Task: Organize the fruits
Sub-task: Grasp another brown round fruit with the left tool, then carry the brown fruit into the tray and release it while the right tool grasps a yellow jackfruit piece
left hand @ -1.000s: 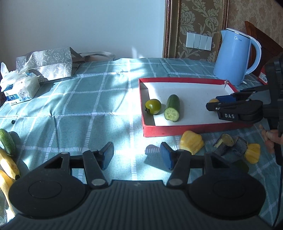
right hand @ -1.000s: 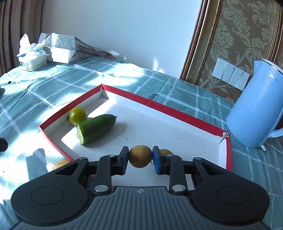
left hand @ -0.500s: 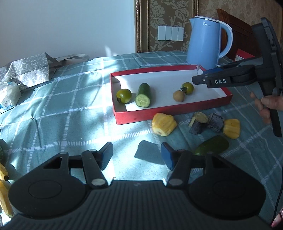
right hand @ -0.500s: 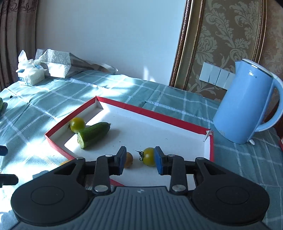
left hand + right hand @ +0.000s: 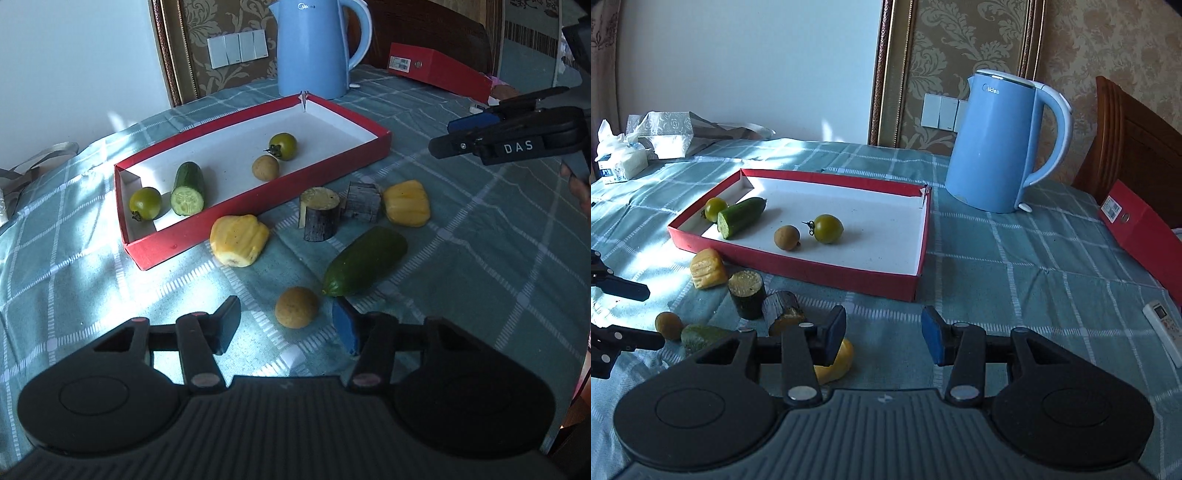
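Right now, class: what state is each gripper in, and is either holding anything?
Left gripper: open and closing, pads either side of a small brown fruit, not gripping it.
Right gripper: opening, empty.

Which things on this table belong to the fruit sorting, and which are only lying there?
For the job: red tray, two green tomatoes, cut cucumber, brown round fruits, yellow pieces, dark stubs, whole cucumber.

Lying about: blue kettle, tissues, red box, remote.

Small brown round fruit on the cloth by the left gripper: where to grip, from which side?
Grip the brown round fruit across its middle, coming from above and in front. It sits alone; the cucumber lies just right. The left gripper, closing, already straddles it, pads not yet touching.
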{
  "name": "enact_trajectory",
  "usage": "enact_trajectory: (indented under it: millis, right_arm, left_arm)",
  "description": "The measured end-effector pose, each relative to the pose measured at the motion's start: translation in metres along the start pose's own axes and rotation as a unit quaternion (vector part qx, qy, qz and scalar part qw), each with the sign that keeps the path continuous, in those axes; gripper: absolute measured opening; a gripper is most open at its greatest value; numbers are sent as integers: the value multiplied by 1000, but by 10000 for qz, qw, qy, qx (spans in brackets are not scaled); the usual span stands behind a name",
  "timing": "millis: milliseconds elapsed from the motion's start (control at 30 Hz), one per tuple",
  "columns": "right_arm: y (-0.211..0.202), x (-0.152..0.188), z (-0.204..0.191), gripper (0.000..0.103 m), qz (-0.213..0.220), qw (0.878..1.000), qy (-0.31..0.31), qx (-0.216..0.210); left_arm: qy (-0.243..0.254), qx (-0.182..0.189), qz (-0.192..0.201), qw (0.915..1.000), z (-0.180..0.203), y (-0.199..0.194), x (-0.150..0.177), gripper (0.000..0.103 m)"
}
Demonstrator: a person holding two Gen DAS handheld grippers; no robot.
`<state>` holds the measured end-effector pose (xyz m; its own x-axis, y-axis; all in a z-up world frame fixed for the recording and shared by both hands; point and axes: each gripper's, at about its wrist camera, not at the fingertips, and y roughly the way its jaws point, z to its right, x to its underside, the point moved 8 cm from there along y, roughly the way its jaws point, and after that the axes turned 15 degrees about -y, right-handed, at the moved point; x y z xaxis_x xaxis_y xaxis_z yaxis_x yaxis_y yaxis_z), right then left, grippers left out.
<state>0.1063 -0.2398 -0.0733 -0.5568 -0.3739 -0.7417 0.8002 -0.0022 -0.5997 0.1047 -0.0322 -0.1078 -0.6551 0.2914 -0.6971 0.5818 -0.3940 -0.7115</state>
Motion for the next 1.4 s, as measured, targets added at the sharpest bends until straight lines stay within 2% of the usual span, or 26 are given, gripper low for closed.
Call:
enact_trajectory:
  millis: [167, 200, 267, 433, 600, 667, 700, 900, 1167, 1400]
  right_arm:
    - [-8, 8, -3, 44, -70, 9999, 110, -5]
    - [-8, 9, -3, 44, -85, 9999, 141, -13]
    - [-11, 12, -4, 44, -92, 9998, 184, -1]
    - [-15, 16, -5, 44, -126, 9996, 237, 3]
    - [-16, 19, -4, 44, -154, 9994, 309, 13]
    - [-16, 19, -4, 44, -168, 9994, 308, 24]
    - [-16, 19, -4, 44, -164, 9994, 318, 27]
    - [-15, 20, -6, 44, -193, 9993, 315, 26]
    - [-10, 21, -14, 44, -242, 9992, 325, -61]
    - [1, 21, -25, 44, -377, 9990, -29, -222]
  left_arm:
    - [235, 144, -107, 9996, 5, 9, 1, 50]
    - [283, 153, -137, 9994, 5, 11, 2, 48]
    - [295, 247, -229, 9990, 4, 15, 4, 38]
    - [394, 375, -281, 9981, 2, 18, 4, 31]
    - [454, 491, -293, 9973, 2, 20, 2, 31]
    - [453, 544, -289, 9971, 1, 20, 1, 28]
    - [415, 538, -263, 9973, 0, 20, 1, 25]
    - [283, 369, -89, 9989, -5, 16, 1, 25]
    - [-343, 266, 211, 9988, -17, -10, -6, 25]
    - [-751, 237, 283, 9965, -26, -26, -4, 25]
